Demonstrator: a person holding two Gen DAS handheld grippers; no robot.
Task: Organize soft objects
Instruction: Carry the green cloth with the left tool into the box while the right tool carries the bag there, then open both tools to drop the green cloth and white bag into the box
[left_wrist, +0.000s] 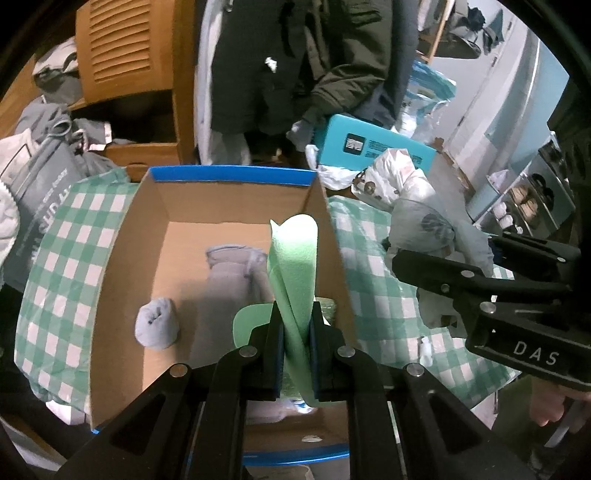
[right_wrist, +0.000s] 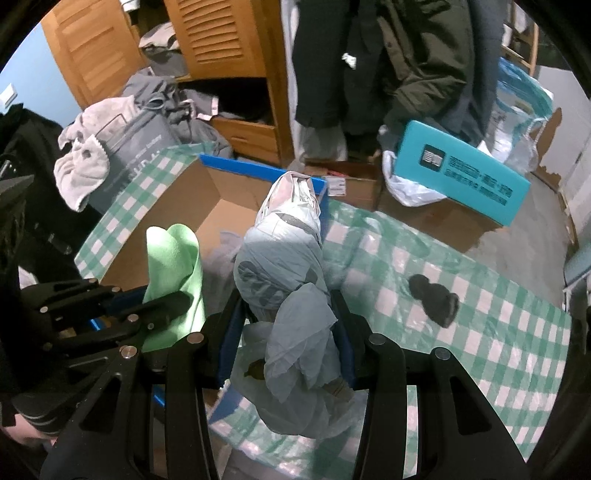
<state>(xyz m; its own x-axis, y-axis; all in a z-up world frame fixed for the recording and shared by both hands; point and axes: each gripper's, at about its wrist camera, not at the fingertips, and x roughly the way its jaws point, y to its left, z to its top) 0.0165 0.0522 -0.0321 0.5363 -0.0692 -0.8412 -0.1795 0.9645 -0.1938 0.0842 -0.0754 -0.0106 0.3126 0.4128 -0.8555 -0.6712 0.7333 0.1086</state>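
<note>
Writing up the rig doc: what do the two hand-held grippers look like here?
Both are matte black, with angular linkage arms carrying triangular cut-outs and round silver pivot pins. The left hand-held gripper and right hand-held gripper have blue pads on the inner finger faces. The right one bears white "DAS" lettering on its side. No cables visible.

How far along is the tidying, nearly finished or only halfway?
Partway, it seems. Already in the cardboard box: a rolled grey sock and a folded grey garment. In hand: the left tool pinches a green cloth over the box, and the right tool grips a bundled plastic bag beside it. Left: a dark item lies on the checked cloth.
</note>
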